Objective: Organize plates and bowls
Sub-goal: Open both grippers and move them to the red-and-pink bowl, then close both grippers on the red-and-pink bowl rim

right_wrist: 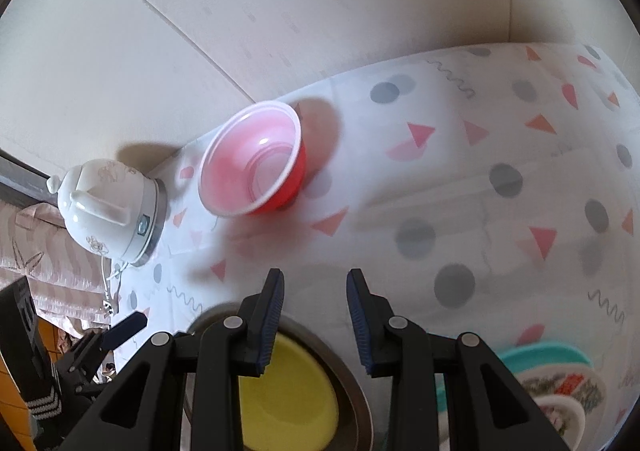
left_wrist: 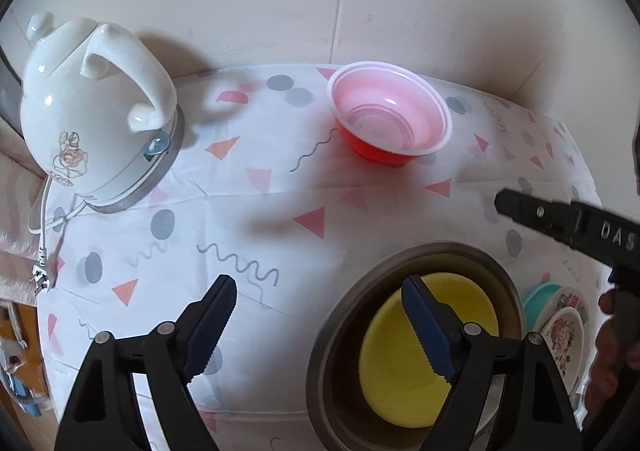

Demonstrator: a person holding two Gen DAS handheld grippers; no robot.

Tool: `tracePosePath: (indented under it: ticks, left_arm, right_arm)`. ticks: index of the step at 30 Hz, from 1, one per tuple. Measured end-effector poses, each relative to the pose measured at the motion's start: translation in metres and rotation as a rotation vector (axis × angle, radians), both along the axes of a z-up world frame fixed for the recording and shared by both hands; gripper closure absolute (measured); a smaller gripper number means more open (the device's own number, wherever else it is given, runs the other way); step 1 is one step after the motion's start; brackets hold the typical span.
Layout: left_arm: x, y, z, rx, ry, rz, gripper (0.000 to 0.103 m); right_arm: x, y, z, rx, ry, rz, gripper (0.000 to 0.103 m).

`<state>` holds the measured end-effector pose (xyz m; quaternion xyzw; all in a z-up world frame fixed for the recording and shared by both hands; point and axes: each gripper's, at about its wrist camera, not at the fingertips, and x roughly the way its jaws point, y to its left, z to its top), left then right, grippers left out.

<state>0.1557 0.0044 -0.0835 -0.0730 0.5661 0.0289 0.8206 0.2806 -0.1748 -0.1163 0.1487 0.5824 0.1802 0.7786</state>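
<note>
Left wrist: yellow plate (left_wrist: 400,363) partly behind spread, empty left tongs (left_wrist: 316,327); right tongs (right_wrist: 316,321) ajar, empty.

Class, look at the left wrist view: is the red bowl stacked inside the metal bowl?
No: the red bowl stands alone on the tablecloth near the wall, while the metal bowl holds a yellow plate.
</note>
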Motion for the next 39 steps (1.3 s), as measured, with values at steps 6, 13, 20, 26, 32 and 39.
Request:
tracePosePath:
  ticks: [6, 13, 20, 26, 32, 39]
  left_arm:
    - [0.005, 0.013, -0.003, -0.028, 0.012, 0.044, 0.017]
    - [0.012, 0.025, 0.000, -0.043, 0.000, 0.080, 0.017]
    - [0.028, 0.034, 0.005, -0.077, -0.023, 0.101, 0.017]
    - [0.046, 0.033, 0.005, -0.110, -0.031, 0.108, 0.017]
    - [0.070, 0.022, 0.006, -0.129, -0.056, 0.078, 0.017]
    - [0.097, 0.000, -0.006, -0.101, -0.039, 0.009, 0.027]
  right_arm:
    - [0.030, 0.012, 0.000, 0.019, -0.017, -0.005, 0.066]
    - [0.067, 0.024, -0.017, 0.059, 0.013, -0.043, 0.066]
    - [0.086, 0.037, -0.037, 0.059, 0.041, -0.034, 0.066]
    - [0.086, 0.040, -0.045, 0.056, 0.036, 0.005, 0.077]
    - [0.081, 0.032, -0.048, 0.055, 0.030, 0.028, 0.086]
    - [0.073, 0.024, -0.050, 0.067, 0.034, 0.023, 0.087]
